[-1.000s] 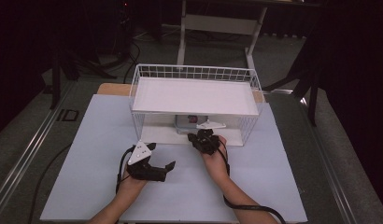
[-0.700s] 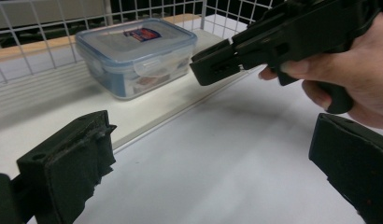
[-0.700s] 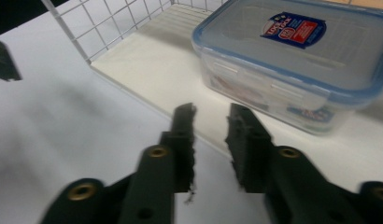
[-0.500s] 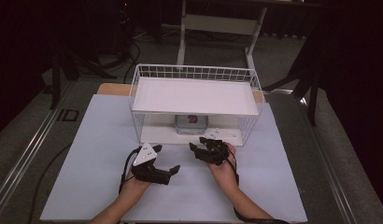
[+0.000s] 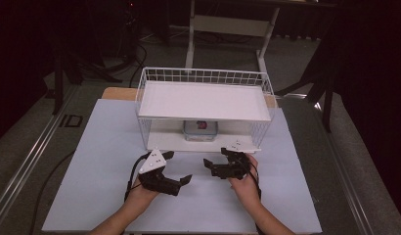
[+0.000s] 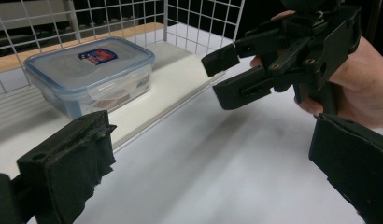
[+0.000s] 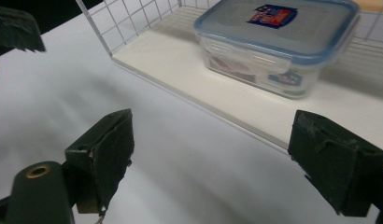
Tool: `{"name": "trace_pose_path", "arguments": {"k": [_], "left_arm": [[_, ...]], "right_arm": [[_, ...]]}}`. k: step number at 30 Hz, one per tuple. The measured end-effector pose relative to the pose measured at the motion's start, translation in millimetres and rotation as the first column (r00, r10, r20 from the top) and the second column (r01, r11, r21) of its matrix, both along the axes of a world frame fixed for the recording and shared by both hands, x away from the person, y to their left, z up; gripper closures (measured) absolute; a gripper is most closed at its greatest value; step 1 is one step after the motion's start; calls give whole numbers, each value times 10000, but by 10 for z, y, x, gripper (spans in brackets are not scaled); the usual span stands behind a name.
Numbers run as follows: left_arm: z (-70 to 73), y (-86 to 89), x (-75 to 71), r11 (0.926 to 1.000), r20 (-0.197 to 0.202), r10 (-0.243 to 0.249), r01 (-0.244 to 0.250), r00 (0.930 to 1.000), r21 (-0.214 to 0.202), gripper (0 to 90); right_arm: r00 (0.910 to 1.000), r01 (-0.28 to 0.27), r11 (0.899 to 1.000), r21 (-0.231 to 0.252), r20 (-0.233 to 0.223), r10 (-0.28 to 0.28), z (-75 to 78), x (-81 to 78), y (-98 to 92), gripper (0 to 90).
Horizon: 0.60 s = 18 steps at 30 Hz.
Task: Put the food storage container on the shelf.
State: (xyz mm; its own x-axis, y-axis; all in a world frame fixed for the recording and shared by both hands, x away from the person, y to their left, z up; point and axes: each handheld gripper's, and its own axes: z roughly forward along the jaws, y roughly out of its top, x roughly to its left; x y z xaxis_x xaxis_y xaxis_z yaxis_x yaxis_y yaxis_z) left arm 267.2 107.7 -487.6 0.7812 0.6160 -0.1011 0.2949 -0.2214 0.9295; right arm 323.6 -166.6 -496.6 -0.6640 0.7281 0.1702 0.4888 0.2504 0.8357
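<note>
A clear plastic container with a blue lid (image 5: 201, 130) stands on the lower shelf of a white wire rack (image 5: 204, 100). In front of the rack, over the white table, my left gripper (image 5: 178, 166) is held open and empty. My right gripper (image 5: 215, 156) is beside it, also open and empty, its jaws pointing left. In the left gripper view the container (image 6: 89, 74) lies ahead between my wide jaws, and the right gripper (image 6: 255, 70) is at the upper right. The right gripper view shows the container (image 7: 278, 44) just past my spread jaws.
The rack's lower shelf has a white board (image 7: 189, 70) whose front edge sits close to both grippers. The upper shelf (image 5: 203, 98) roofs over the container. A white mat (image 5: 100, 147) covers the table, with dark floor and stands around it.
My right gripper has drawn back from the rack's lower shelf toward the person. The left gripper has barely shifted. The container stays where it was.
</note>
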Motion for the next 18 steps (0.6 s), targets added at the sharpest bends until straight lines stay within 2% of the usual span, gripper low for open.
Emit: {"name": "trace_pose_path", "arguments": {"k": [8, 13, 18], "left_arm": [[2, 151, -65, 9998, -160, 133, -135, 9998, -108, 6], [41, 248, -137, 9998, -165, 119, -122, 9998, -146, 7], [49, 323, -212, 9999, -234, 85, -88, 9997, -129, 7]], "right_arm": [[10000, -69, 9998, 202, -63, 70, 89, -122, -166, 149], [9975, -687, 9969, 380, 176, 680, 129, -222, -292, 172], [9963, -794, 9964, 298, 344, 784, 161, -320, -387, 172]]}}
